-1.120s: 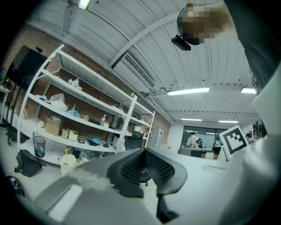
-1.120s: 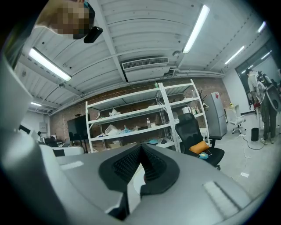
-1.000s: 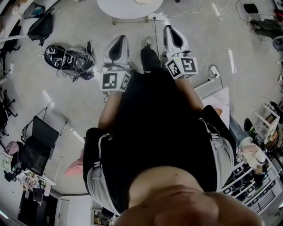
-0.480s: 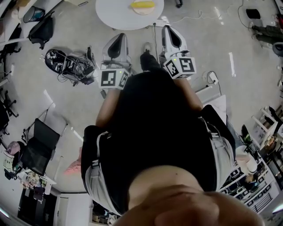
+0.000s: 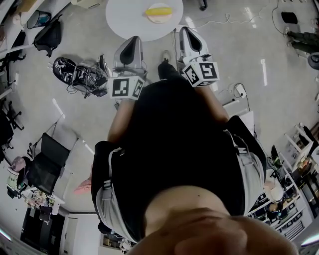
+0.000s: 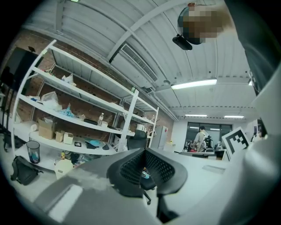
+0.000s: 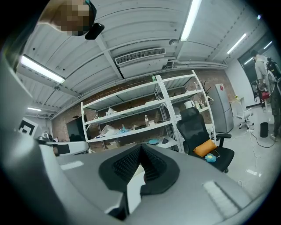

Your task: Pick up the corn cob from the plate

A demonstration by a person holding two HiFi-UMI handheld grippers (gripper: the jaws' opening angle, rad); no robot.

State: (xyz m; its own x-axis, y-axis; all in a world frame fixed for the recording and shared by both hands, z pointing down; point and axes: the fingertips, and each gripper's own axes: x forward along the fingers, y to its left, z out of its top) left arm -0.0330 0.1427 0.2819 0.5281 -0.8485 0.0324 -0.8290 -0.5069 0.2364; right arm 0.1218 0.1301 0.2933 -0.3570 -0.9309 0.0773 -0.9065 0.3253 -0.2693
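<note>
In the head view a yellow corn cob (image 5: 159, 10) lies on a pale plate (image 5: 158, 19) on a round white table (image 5: 127, 22) at the top edge. My left gripper (image 5: 131, 40) and right gripper (image 5: 186, 31) are held side by side, pointing level toward the table, short of its near rim. Neither touches the plate or the cob. In the left gripper view the left gripper (image 6: 145, 151) has its jaws together with nothing between them. The right gripper (image 7: 141, 149) in its own view is likewise shut and empty. Both gripper views look out at shelving; the table is hidden from them.
A heap of black bags and cables (image 5: 77, 72) lies on the floor left of my left gripper. A black office chair (image 5: 42, 167) stands at the lower left. A white cable and plug (image 5: 239, 89) lie to the right. Shelves (image 5: 284, 209) crowd the lower right.
The table has slid further into view at the top, and the plate with the corn cob now shows on it. Both grippers have advanced toward it together, still shut.
</note>
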